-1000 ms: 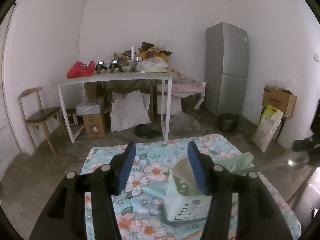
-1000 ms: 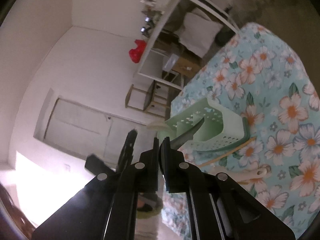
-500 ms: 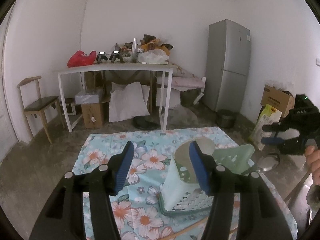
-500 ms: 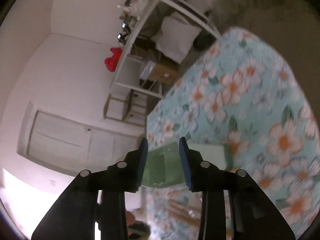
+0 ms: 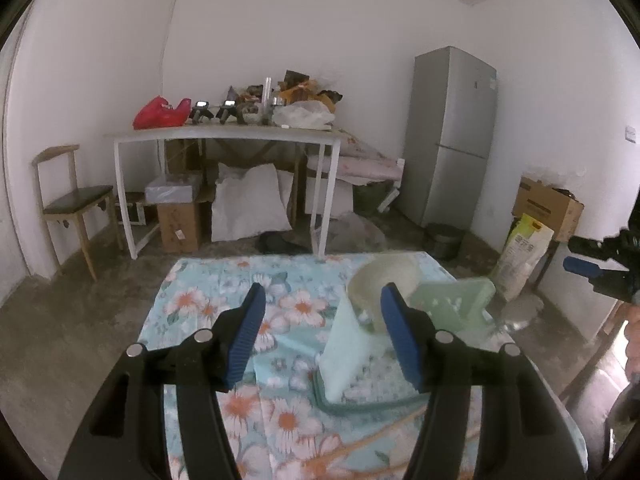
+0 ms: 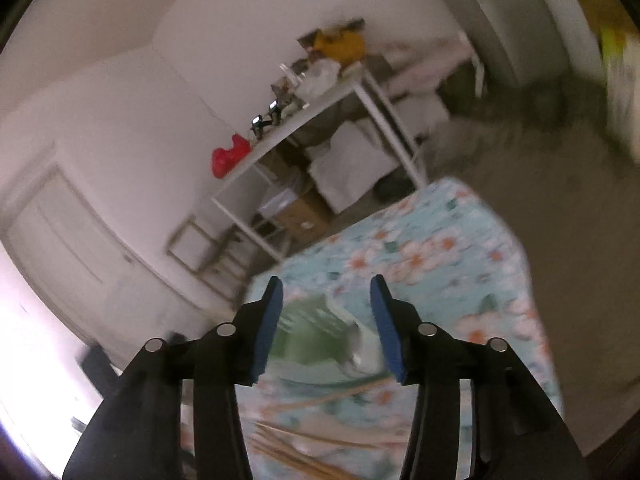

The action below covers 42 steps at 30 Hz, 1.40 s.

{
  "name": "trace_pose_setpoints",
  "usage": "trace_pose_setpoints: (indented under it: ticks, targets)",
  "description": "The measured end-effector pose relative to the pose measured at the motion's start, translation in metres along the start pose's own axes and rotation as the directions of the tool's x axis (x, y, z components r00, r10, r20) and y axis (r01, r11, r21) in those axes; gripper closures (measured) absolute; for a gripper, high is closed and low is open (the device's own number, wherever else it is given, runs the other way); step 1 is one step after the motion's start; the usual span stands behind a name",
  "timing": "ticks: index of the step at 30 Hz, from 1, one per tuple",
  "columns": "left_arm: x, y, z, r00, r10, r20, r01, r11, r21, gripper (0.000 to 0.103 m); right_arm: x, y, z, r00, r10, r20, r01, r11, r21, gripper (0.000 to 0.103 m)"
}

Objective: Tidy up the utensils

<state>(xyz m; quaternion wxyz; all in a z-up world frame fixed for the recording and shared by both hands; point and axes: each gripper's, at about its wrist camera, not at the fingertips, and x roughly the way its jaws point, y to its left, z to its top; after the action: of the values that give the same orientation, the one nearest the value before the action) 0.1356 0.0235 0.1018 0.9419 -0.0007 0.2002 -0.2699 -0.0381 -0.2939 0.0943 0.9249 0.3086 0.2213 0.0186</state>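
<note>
Left wrist view, left to right. The left gripper [image 5: 322,322] stands with jaws spread and nothing between the pads, over the floral tablecloth [image 5: 208,304]. The pale green utensil holder [image 5: 348,352] lies from it at about 2 o'clock, just beyond the right-hand pad; a cream bowl-shaped piece [image 5: 386,276] sits at its top and a perforated green compartment [image 5: 452,300] adjoins at 3 o'clock. What either holds cannot be told. At the far right edge the right gripper [image 5: 592,258] hangs off the table's side.

Right wrist view, blurred. The right gripper [image 6: 326,318] has just been opening; its jaws now stand apart with no thing pinched. The holder [image 6: 316,336] shows between them at 12 o'clock, a spoon-like bowl [image 6: 358,354] at its near rim. Wooden chopsticks [image 6: 316,400] lie loose on the cloth at about 6 o'clock, long axes running roughly 8 to 2 o'clock. Judged from this, the right gripper is the nearer to them.
</note>
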Motion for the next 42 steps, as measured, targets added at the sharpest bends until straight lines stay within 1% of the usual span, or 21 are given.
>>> trace_pose_setpoints:
  ticks: [3, 6, 9, 12, 13, 15, 17, 18, 19, 21, 23, 24, 26, 27, 29, 31, 33, 35, 37, 38, 42]
  targets:
    - [-0.008, 0.001, -0.015, 0.999, -0.033, -0.039, 0.032, 0.999, -0.02, 0.045, -0.007, 0.004, -0.025, 0.997, -0.073, 0.01, 0.074, 0.993, -0.088, 0.052]
    - [-0.013, -0.002, -0.029, 0.996, -0.046, -0.078, 0.045, 0.999, -0.021, 0.045, -0.006, 0.0, -0.052, 0.991, -0.13, -0.016, 0.126, 0.983, -0.136, 0.052]
    - [-0.015, -0.006, -0.043, 0.992, -0.062, -0.11, 0.059, 0.998, -0.034, 0.045, 0.004, -0.007, -0.072, 0.986, -0.15, -0.072, 0.139, 0.98, -0.14, 0.052]
    - [-0.011, -0.014, -0.063, 0.981, -0.094, -0.172, 0.086, 0.995, -0.051, 0.047, 0.022, -0.01, -0.093, 0.979, -0.134, -0.156, 0.116, 0.985, -0.124, 0.054]
    - [-0.008, -0.018, -0.069, 0.977, -0.095, -0.189, 0.087, 0.995, -0.047, 0.054, 0.028, -0.01, -0.099, 0.976, -0.121, -0.183, 0.1, 0.988, -0.118, 0.057]
    - [0.0, -0.026, -0.081, 0.967, -0.109, -0.231, 0.102, 0.994, -0.04, 0.062, 0.043, -0.006, -0.111, 0.966, -0.094, -0.241, 0.066, 0.99, -0.123, 0.062]
    - [0.014, -0.031, -0.094, 0.954, -0.124, -0.274, 0.116, 0.992, -0.045, 0.072, 0.061, -0.005, -0.121, 0.952, -0.086, -0.294, 0.049, 0.99, -0.13, 0.07]
    - [0.023, -0.033, -0.101, 0.947, -0.119, -0.298, 0.112, 0.993, -0.038, 0.077, 0.066, -0.004, -0.125, 0.947, -0.08, -0.312, 0.041, 0.991, -0.129, 0.072]
    - [0.028, -0.035, -0.104, 0.944, -0.112, -0.309, 0.109, 0.994, -0.029, 0.08, 0.074, -0.003, -0.128, 0.942, -0.078, -0.327, 0.035, 0.99, -0.133, 0.074]
    - [0.04, -0.039, -0.112, 0.936, -0.102, -0.338, 0.107, 0.994, -0.002, 0.085, 0.081, 0.0, -0.133, 0.942, -0.081, -0.325, 0.031, 0.987, -0.155, 0.075]
    - [0.048, -0.044, -0.122, 0.92, -0.102, -0.378, 0.12, 0.992, 0.025, 0.089, 0.091, 0.002, -0.132, 0.943, -0.086, -0.32, 0.031, 0.985, -0.172, 0.077]
    - [0.05, -0.046, -0.127, 0.912, -0.101, -0.399, 0.128, 0.991, 0.042, 0.09, 0.095, 0.004, -0.132, 0.943, -0.086, -0.321, 0.029, 0.984, -0.177, 0.077]
    - [0.049, -0.049, -0.133, 0.906, -0.107, -0.409, 0.15, 0.986, 0.076, 0.091, 0.106, 0.002, -0.134, 0.936, -0.089, -0.34, 0.025, 0.982, -0.188, 0.078]
    - [0.047, -0.051, -0.136, 0.901, -0.109, -0.421, 0.162, 0.982, 0.092, 0.091, 0.111, 0.002, -0.136, 0.93, -0.093, -0.356, 0.026, 0.981, -0.19, 0.078]
    - [0.044, -0.053, -0.142, 0.901, -0.096, -0.424, 0.165, 0.978, 0.13, 0.091, 0.118, -0.001, -0.144, 0.911, -0.102, -0.4, 0.024, 0.98, -0.197, 0.08]
    - [0.04, -0.057, -0.147, 0.899, -0.088, -0.429, 0.173, 0.971, 0.164, 0.091, 0.115, 0.0, -0.151, 0.91, -0.106, -0.4, 0.022, 0.978, -0.209, 0.08]
    - [0.037, -0.058, -0.149, 0.897, -0.091, -0.432, 0.181, 0.968, 0.173, 0.091, 0.107, 0.001, -0.157, 0.907, -0.12, -0.404, 0.029, 0.974, -0.224, 0.08]
    - [0.035, -0.058, -0.153, 0.886, -0.09, -0.455, 0.188, 0.966, 0.177, 0.091, 0.102, -0.001, -0.167, 0.899, -0.121, -0.422, 0.032, 0.977, -0.212, 0.08]
    - [0.034, -0.056, -0.155, 0.88, -0.083, -0.467, 0.187, 0.966, 0.18, 0.091, 0.1, -0.006, -0.176, 0.89, -0.12, -0.439, 0.034, 0.979, -0.199, 0.08]
    - [0.032, -0.056, -0.158, 0.88, -0.083, -0.467, 0.188, 0.965, 0.184, 0.091, 0.094, -0.006, -0.18, 0.896, -0.111, -0.431, 0.027, 0.98, -0.197, 0.08]
    - [0.026, -0.057, -0.161, 0.878, -0.085, -0.47, 0.191, 0.964, 0.183, 0.091, 0.081, -0.002, -0.192, 0.9, -0.105, -0.424, 0.022, 0.98, -0.197, 0.08]
